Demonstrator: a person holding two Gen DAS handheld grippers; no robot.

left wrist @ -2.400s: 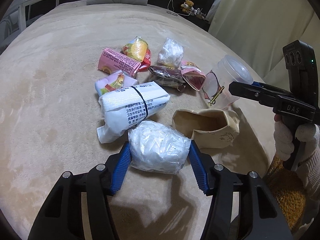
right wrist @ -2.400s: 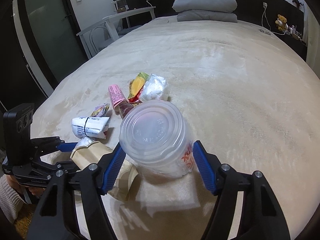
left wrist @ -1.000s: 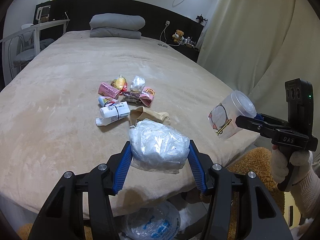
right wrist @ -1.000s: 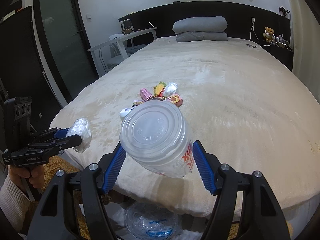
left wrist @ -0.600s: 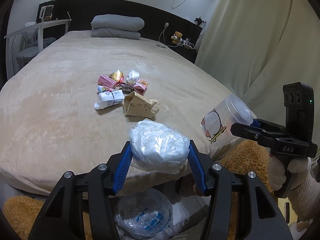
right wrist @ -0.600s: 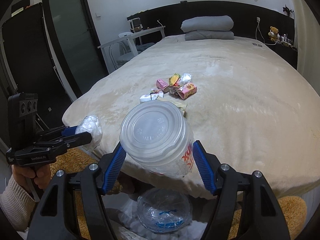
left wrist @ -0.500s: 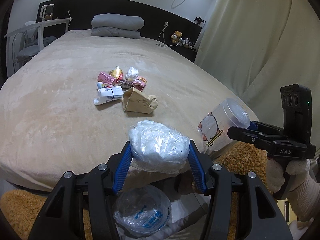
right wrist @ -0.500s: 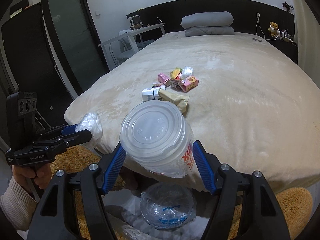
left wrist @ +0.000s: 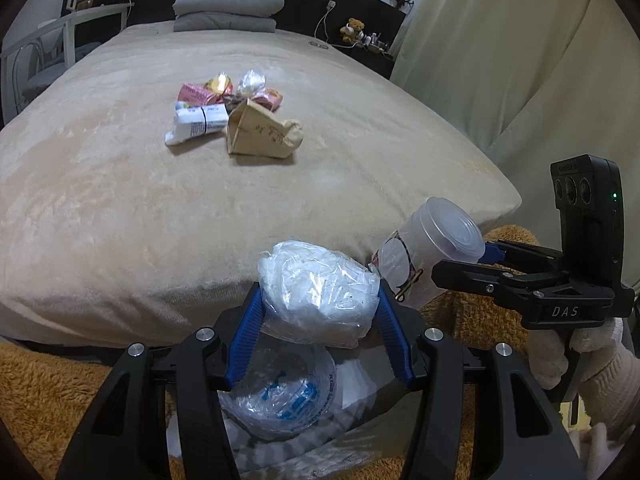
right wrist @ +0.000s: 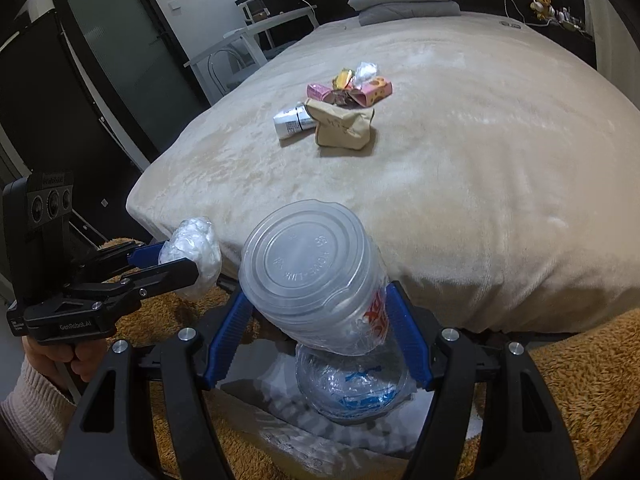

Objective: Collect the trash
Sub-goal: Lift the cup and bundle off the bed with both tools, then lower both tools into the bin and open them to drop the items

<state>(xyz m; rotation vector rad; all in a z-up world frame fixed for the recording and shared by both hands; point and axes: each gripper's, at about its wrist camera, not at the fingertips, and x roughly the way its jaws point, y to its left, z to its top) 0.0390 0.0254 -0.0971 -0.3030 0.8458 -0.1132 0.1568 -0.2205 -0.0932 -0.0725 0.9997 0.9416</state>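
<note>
Left gripper: jaws were closed on a crumpled plastic wad, held off the foot of the bed, above the bin bag on the floor.
Right gripper: jaws were partly open but clamped on the sides of a lidded clear cup, tilted lid-forward, also above the bin bag.
Still on bed: a paper bag, a white pack and small wrappers lay clustered mid-bed, well apart from both grippers.
Risk, crowding: in the left view the cup sat just beside the wad; both dropped together could knock each other past the bag mouth.
Risk, mouth: the bag opening looked small and slack, so an off-centre release could land trash on the brown rug.
Risk, cup: round and smooth, gripped on its wall; it could slip or roll out early if the tilt grew.
Risk, wad: light and springy; it might cling to a pad or drift aside when let go.
Risk, liquid: whether the cup held any was impossible to tell.
</note>
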